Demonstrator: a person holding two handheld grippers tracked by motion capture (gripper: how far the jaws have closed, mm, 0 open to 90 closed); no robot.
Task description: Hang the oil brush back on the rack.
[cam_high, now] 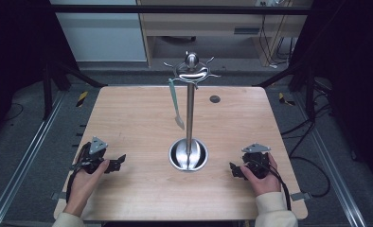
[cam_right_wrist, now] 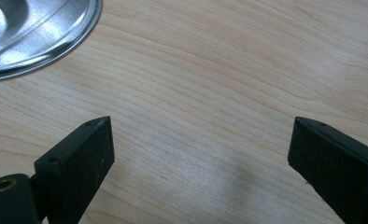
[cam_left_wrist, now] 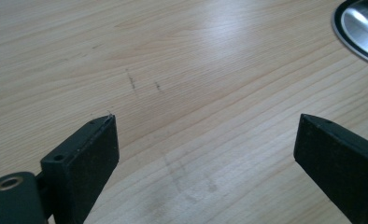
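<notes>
While both grippers rest low near the tabletop's (cam_high: 137, 118) front edge, the left gripper (cam_high: 119, 162) and right gripper (cam_high: 233, 169) hold their fingers spread wide, gripping nothing. Between them stands the steel utensil stand (cam_high: 189, 113), its round base (cam_high: 188, 155) near each. A green spatula (cam_high: 175, 101) hangs from its top ring, with bare wood on either side.

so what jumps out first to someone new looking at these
A tall steel utensil stand rises from a round base at the table's middle, with a pale green utensil hanging from its hooked top. The left gripper and right gripper rest either side of it, jaws open.
</notes>
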